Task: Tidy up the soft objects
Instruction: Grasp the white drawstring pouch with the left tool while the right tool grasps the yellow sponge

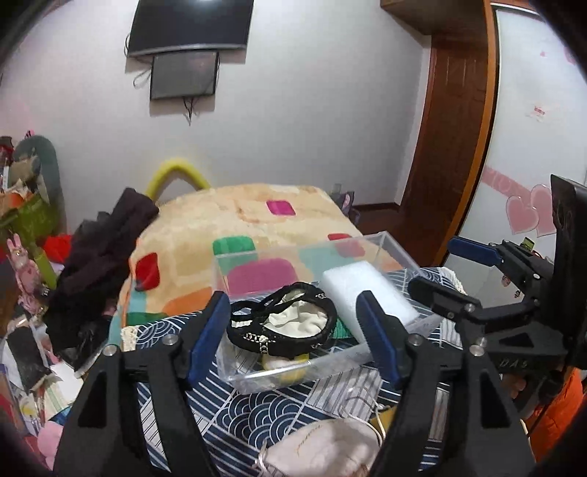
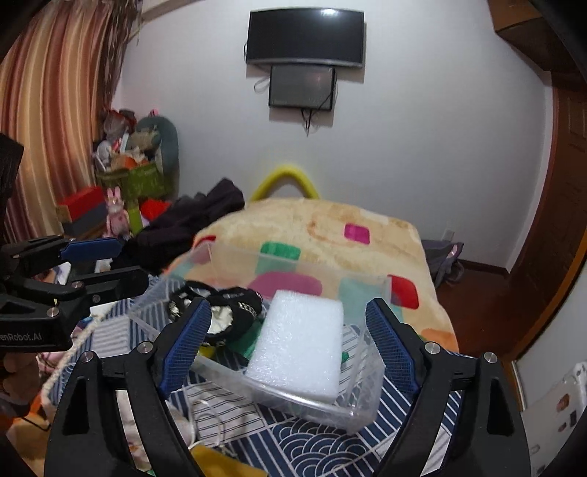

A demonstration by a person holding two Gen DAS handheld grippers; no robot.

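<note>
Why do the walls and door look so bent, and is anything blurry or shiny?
Left wrist view: fisheye lens bows the wooden door frame; dark corners; glare on the TV. Right wrist view: curtain curves; the yellow loop and the clear box far rim look soft; the white foam block stays sharp.

- Your left wrist view looks along its fingers from close in, facing the box (image 1: 323, 312) and the far wall.
- Your right wrist view sits just to its right, equally near, facing the same way.
- Both share box, bed (image 2: 330, 227) and TV (image 1: 190, 25).
</note>
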